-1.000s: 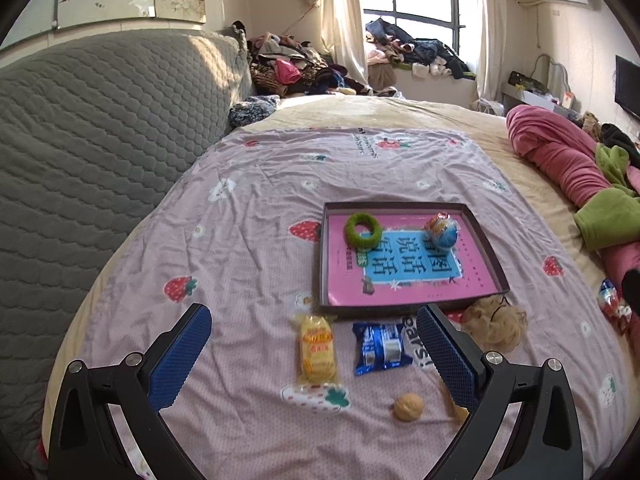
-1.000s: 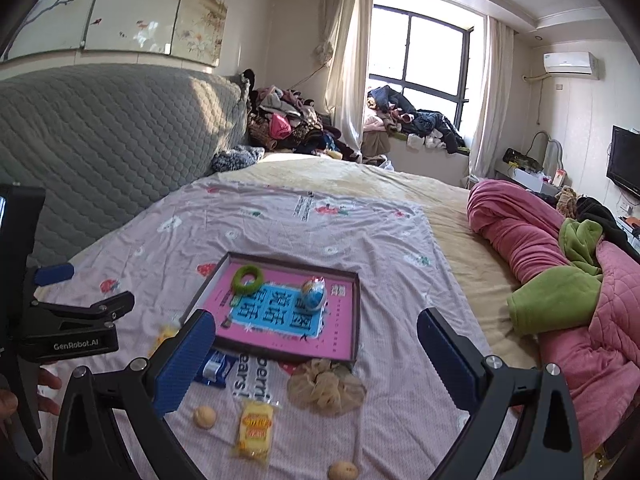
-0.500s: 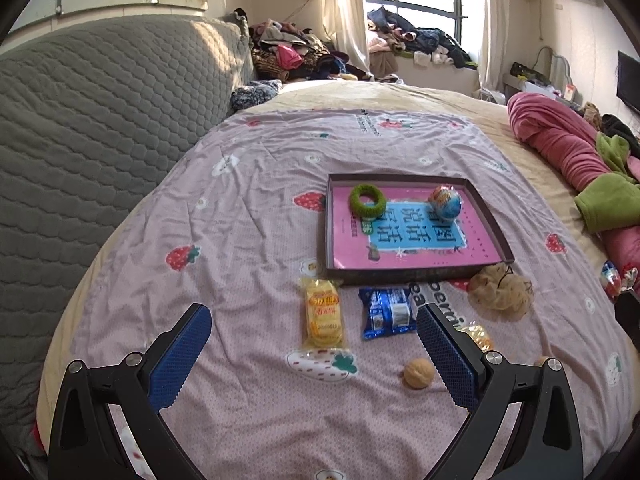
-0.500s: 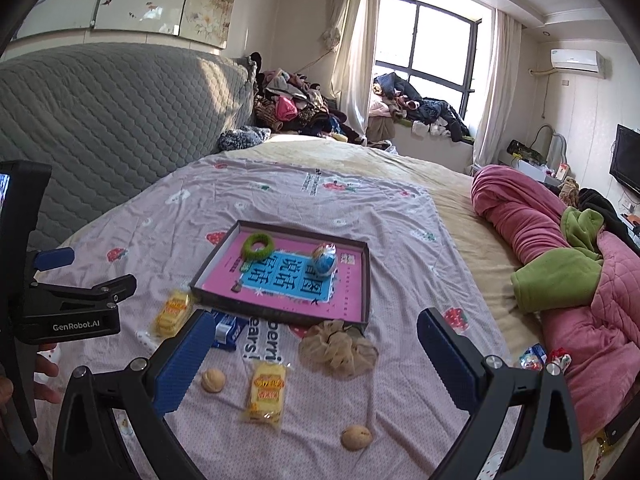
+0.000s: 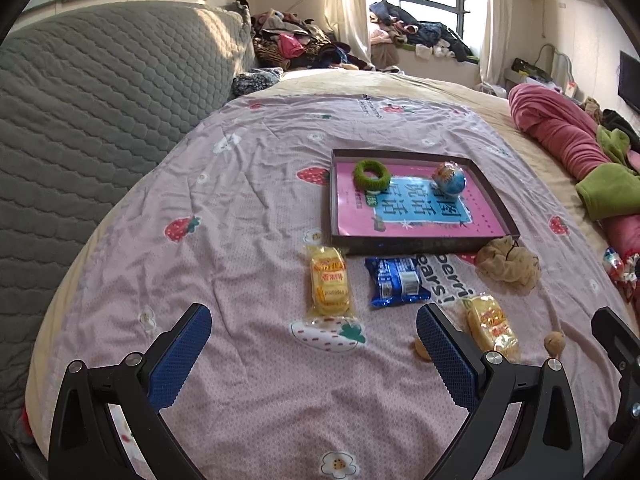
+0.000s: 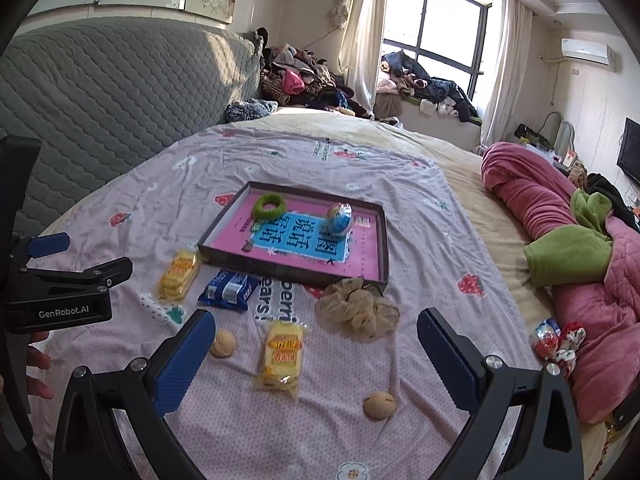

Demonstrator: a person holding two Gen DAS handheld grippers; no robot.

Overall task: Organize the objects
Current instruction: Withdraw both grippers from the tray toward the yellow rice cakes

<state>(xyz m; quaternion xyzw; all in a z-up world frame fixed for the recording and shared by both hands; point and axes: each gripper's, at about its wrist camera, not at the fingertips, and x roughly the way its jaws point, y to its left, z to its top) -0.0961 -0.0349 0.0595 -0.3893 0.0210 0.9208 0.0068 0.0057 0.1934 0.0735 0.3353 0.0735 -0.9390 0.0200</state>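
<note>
Tray [image 6: 382, 240]: centre frame, holding green ring [image 6: 269, 205] and ball, apparently the collecting spot.
Snacks: loose on bed, lower frame.
Left gripper [image 5: 314, 336], right gripper [image 6: 316, 340]: jaws wide apart, holding nothing.

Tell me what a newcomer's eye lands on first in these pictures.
The pink-lined tray in the middle of the strawberry bedsheet draws the eye first, with a green ring and a small blue ball inside it. Scattered in front of it lie two yellow snack packs, a blue packet, a beige scrunchie and two walnuts. Both grippers, left and right, are open and empty above them.
</note>
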